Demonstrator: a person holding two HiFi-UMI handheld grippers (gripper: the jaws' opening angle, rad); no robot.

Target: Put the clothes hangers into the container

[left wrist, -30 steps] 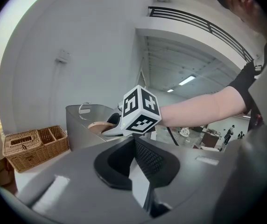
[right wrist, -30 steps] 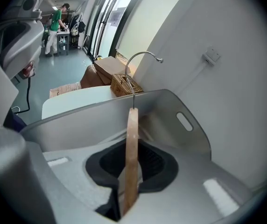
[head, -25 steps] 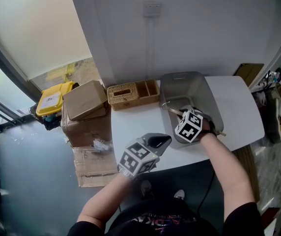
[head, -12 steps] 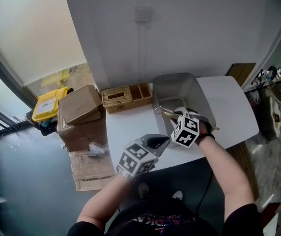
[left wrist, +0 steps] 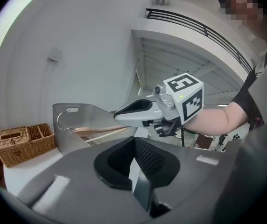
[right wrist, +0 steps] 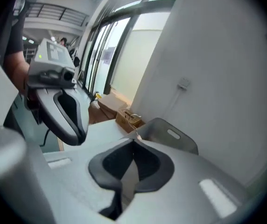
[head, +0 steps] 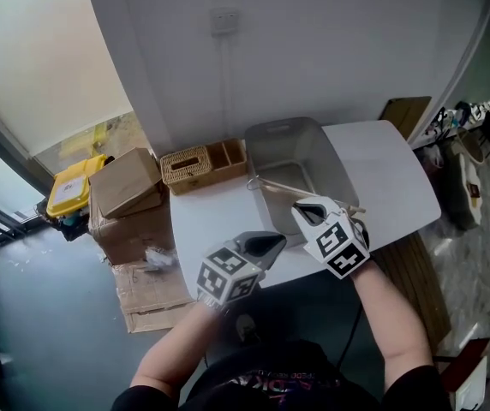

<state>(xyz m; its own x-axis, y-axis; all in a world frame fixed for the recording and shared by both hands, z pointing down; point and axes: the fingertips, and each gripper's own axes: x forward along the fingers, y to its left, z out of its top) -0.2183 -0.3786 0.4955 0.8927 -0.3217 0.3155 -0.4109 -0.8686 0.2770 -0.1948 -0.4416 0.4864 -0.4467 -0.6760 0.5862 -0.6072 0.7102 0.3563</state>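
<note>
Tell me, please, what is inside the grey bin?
A wooden hanger lies across the bin, hook at its left rim. The right tool covers its near corner.

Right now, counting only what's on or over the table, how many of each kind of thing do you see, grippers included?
grey container: 1
wooden clothes hanger: 1, lying in the container
wicker basket: 1
grippers: 2, the left gripper and the right gripper, fingers together and empty on both
total: 5
</note>
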